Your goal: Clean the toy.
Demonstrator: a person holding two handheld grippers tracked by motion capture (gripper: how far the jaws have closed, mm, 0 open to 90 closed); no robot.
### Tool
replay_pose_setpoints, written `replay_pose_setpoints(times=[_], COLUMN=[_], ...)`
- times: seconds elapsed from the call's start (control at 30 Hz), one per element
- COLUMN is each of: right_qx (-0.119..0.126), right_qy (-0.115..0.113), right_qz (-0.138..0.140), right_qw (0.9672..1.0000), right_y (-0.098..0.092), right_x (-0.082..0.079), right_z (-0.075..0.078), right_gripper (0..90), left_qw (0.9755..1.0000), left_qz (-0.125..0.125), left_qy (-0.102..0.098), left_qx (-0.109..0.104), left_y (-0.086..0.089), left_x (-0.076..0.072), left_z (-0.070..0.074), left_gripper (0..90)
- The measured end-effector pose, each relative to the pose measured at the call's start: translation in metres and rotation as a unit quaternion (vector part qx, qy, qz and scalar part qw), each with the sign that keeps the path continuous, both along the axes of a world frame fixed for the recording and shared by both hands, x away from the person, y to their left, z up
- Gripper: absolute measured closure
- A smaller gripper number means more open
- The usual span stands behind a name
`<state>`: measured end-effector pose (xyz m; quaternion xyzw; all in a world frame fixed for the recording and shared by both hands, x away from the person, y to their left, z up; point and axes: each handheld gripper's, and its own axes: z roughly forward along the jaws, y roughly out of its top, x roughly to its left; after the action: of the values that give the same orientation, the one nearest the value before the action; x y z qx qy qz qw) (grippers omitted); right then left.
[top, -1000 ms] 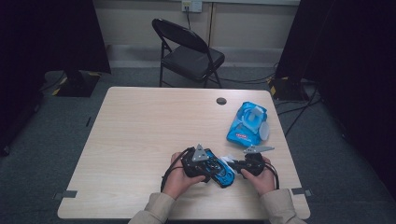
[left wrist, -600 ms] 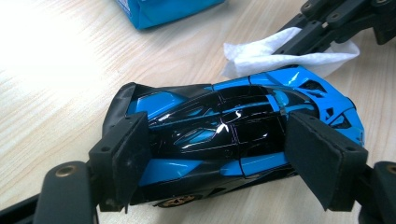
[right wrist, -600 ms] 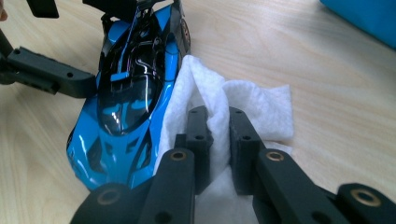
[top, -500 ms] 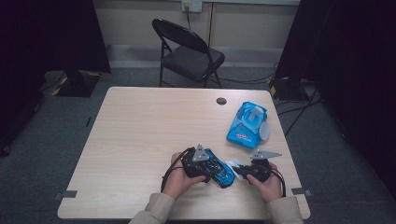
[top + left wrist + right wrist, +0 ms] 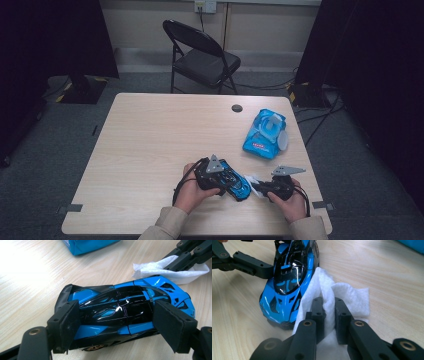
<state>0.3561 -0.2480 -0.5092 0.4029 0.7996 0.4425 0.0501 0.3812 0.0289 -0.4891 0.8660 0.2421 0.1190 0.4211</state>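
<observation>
A blue and black toy car [image 5: 236,184] sits on the table near its front edge. My left gripper [image 5: 227,181] is shut on the car: in the left gripper view its pads [image 5: 67,325] press both sides of the car [image 5: 120,310]. My right gripper [image 5: 329,312] is shut on a white wipe [image 5: 348,297], which lies against the side of the car [image 5: 289,277] near its nose. In the high view the right gripper [image 5: 261,189] holds the wipe [image 5: 254,181] just right of the car.
A blue pack of wipes [image 5: 265,134] with its lid open lies at the table's right side. A black round cap [image 5: 237,108] sits near the far edge of the table [image 5: 150,130]. A folding chair [image 5: 202,55] stands behind the table.
My right gripper, with the wipe in it, has slid a little to the right and toward the table's front edge. The left gripper and the car have stayed put.
</observation>
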Motion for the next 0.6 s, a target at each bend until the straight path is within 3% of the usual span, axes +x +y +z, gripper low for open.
replay_pose_setpoints(times=[0.33, 0.6], right_qx=[-0.001, 0.002], right_qy=[0.005, 0.011], right_qz=[0.008, 0.030], right_qw=[1.0000, 0.9995], right_y=[-0.003, -0.002], right_x=[-0.008, -0.019], right_z=[0.001, 0.001], right_gripper=[81.7, 82.1], left_qw=[1.0000, 0.9999], left_qz=[0.000, 0.003], left_qy=[0.000, -0.002], left_qx=[0.002, 0.011], left_y=[0.000, -0.003], left_x=[0.000, -0.001], left_z=[0.000, 0.000], left_gripper=[21.8, 18.1])
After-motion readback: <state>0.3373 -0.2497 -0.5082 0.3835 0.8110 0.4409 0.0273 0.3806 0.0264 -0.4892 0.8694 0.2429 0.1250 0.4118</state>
